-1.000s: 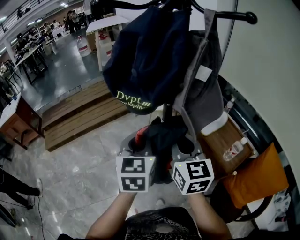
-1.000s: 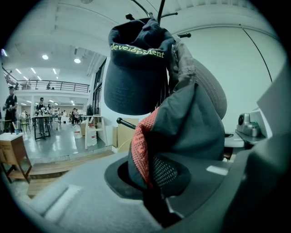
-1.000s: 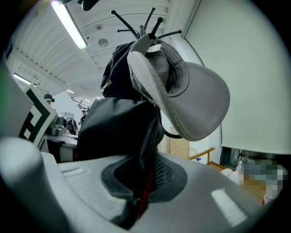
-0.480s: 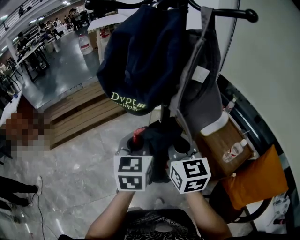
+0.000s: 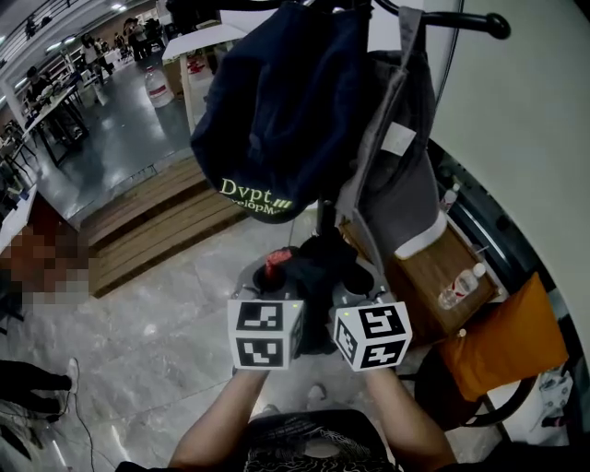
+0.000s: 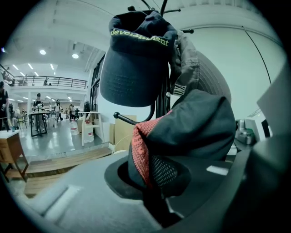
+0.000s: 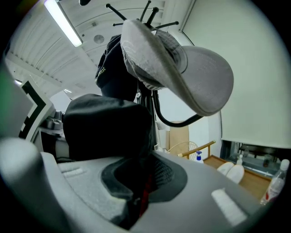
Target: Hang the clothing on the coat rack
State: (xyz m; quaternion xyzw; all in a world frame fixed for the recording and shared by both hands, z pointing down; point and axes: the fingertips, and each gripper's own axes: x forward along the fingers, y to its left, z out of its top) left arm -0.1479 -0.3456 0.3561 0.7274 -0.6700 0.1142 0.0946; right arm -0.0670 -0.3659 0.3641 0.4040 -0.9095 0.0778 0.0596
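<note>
Low at centre of the head view, the left tool (image 5: 267, 277) and right tool (image 5: 361, 288) are sitting side by side, both gripping a black cap (image 5: 313, 263) bunched between them below the rack (image 5: 461, 20). A navy cap (image 5: 277, 111) and a grey cap (image 5: 401, 175) are hanging from the rack at the top of the frame, touching each other. The left gripper view is showing more: that tool's jaws are closed on the black cap's fabric, with a red edge and mesh lining facing out. The right gripper view is showing its jaws likewise pinched on dark fabric, a red strip in the gap, and the rack's pegs fanning out at top centre. Only the head view is taking in the wooden surface (image 5: 424, 277) at right, carrying a bottle (image 5: 458, 290).
</note>
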